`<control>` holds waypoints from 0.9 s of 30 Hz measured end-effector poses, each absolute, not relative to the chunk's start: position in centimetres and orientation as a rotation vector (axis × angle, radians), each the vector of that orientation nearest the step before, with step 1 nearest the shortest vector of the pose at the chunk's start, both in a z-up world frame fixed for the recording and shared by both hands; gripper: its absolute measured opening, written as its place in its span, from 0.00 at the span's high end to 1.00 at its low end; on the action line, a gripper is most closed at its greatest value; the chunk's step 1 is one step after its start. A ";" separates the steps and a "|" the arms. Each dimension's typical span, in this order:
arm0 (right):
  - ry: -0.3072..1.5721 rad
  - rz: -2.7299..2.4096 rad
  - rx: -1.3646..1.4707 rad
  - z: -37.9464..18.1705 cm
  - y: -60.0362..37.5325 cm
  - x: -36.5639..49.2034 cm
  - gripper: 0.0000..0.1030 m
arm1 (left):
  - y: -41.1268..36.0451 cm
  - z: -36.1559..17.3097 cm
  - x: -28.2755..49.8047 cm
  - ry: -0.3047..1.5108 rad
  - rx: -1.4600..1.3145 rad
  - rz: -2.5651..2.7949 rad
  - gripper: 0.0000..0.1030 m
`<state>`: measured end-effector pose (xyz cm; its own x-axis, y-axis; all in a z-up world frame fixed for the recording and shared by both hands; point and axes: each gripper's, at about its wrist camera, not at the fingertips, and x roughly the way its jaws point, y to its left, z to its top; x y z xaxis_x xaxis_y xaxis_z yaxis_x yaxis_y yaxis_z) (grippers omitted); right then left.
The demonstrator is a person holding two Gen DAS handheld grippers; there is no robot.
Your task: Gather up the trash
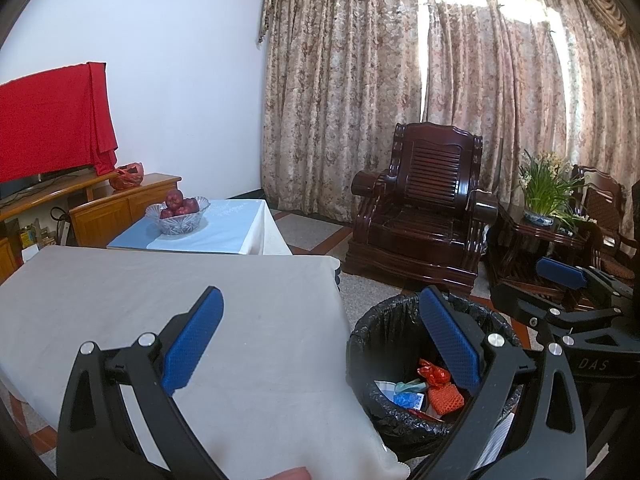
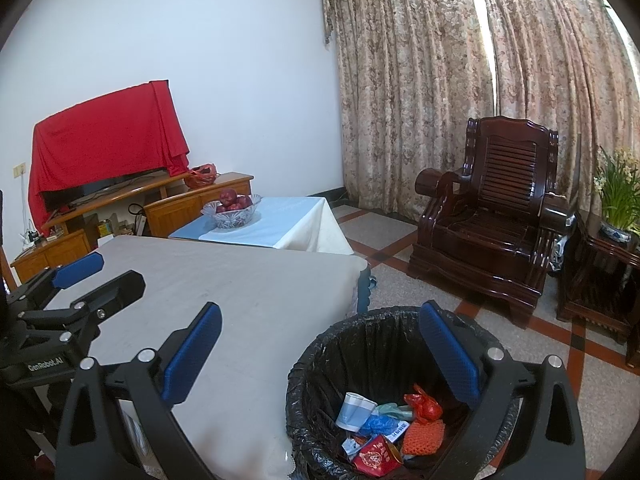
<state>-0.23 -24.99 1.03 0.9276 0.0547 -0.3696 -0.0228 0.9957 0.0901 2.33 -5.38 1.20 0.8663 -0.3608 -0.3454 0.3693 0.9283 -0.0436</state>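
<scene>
Both tongs are wide open and empty, left tongs (image 1: pixel 320 344) over the bare counter (image 1: pixel 160 292), right tongs (image 2: pixel 320 348) beside it. Trash (image 2: pixel 384 432) sits in the bin (image 2: pixel 316 356) at my 5 o'clock. Looks done; next I'd scan for leftovers.

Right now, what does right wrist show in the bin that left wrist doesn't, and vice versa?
Right wrist only: the paper cup and the red carton in the trash bin, plus a wall socket. Left wrist only: a second wooden chair behind the potted plant. Both: the orange foam net, blue wrapper, bare grey tablecloth, fruit bowl, both grippers open and empty.
</scene>
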 end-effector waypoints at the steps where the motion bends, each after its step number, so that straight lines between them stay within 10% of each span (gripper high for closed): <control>1: 0.381 0.040 0.084 1.0 -25.0 -0.2 0.06 | -5.4 1.2 2.3 0.357 0.024 -0.382 0.07; 27: 0.389 0.039 0.087 0.4 -24.9 -0.2 0.06 | -5.3 0.0 2.4 0.370 0.024 -0.379 0.07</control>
